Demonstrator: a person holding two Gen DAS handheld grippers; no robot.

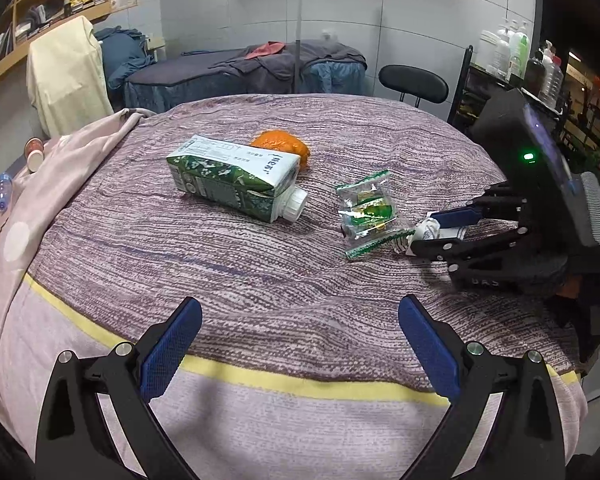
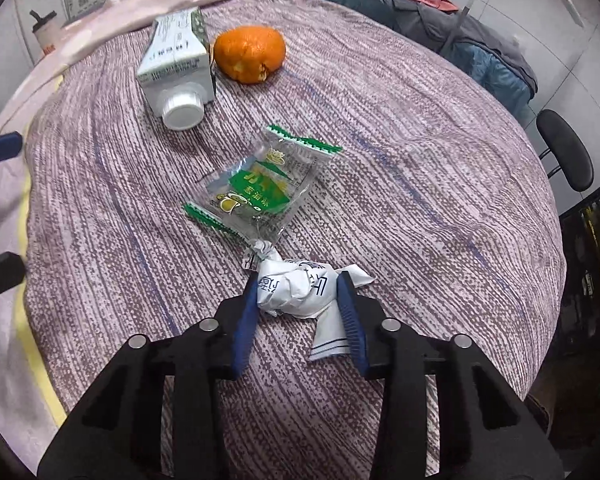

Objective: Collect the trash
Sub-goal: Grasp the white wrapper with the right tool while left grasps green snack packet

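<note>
Trash collection at an early stage. Four items lie on the purple-striped bedspread. The right gripper has its blue pads against both sides of a crumpled white wrapper at the near right of the bed, gripping it; the wrapper does not appear lifted yet. Just beyond it, touching or nearly touching, lies a clear green snack packet. Farther off and to the left, a green-and-white carton lies on its side, cap toward the viewer, with an orange peel just behind it. These three appear untouched. No bin or bag is visible, so where the trash goes cannot be told.

The left gripper hovers with jaws wide apart and empty over the near part of the bed, close to the yellow stripe. Open bedspread lies between it and the carton. A pink quilt borders the left; the bed drops away at right toward a black chair.
</note>
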